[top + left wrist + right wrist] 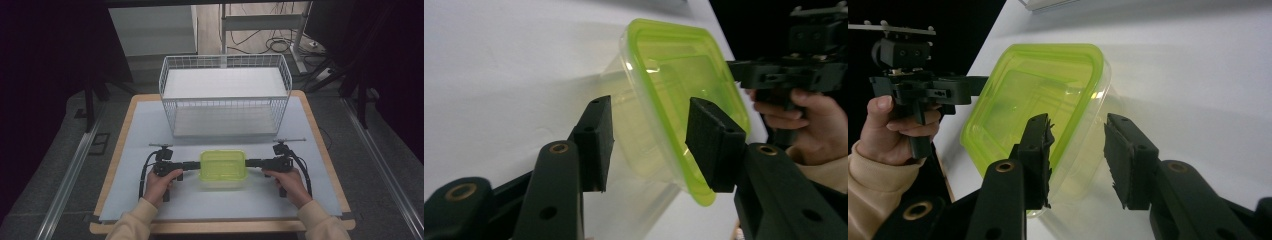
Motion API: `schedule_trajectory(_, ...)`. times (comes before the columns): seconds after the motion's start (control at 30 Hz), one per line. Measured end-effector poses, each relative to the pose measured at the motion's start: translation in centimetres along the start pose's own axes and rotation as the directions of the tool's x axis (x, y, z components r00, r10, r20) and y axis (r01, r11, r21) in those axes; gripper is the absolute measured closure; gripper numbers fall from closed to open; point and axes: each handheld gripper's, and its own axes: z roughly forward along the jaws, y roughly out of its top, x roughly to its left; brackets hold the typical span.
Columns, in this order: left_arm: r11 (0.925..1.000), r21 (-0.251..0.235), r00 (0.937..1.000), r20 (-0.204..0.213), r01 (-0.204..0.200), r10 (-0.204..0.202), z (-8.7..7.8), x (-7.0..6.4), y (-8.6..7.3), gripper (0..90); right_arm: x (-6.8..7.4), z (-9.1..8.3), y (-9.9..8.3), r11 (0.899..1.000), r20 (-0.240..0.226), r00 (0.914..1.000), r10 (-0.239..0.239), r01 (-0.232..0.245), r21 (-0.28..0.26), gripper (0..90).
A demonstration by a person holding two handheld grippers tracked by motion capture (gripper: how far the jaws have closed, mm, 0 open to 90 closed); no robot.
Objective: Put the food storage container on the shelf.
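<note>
A clear plastic container with a lime-green lid [223, 167] sits on the white mat near the table's front. My left gripper [196, 165] reaches in from its left end and my right gripper [250, 163] from its right end. In the left gripper view the container [674, 95] has its lid rim running between the two black jaws of the left gripper [649, 145], which stand apart, one on the lid side, one on the wall side. The right gripper [1077, 157] straddles the opposite rim of the container [1033, 95] the same way, open.
A white wire basket [225, 107] stands at the back of the table, just beyond the container. The white mat [150, 135] covers a wooden table [116, 165]. A person's hands hold both grippers from the front edge.
</note>
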Motion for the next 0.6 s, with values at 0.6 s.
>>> schedule_trajectory(0.6,0.9990,0.042,0.9989,0.045,0.012,-0.014,0.83,0.26,0.05,69.3,-0.32,0.82,-0.08,0.999,-0.046,0.9984,0.033,-0.031,0.038,71.0)
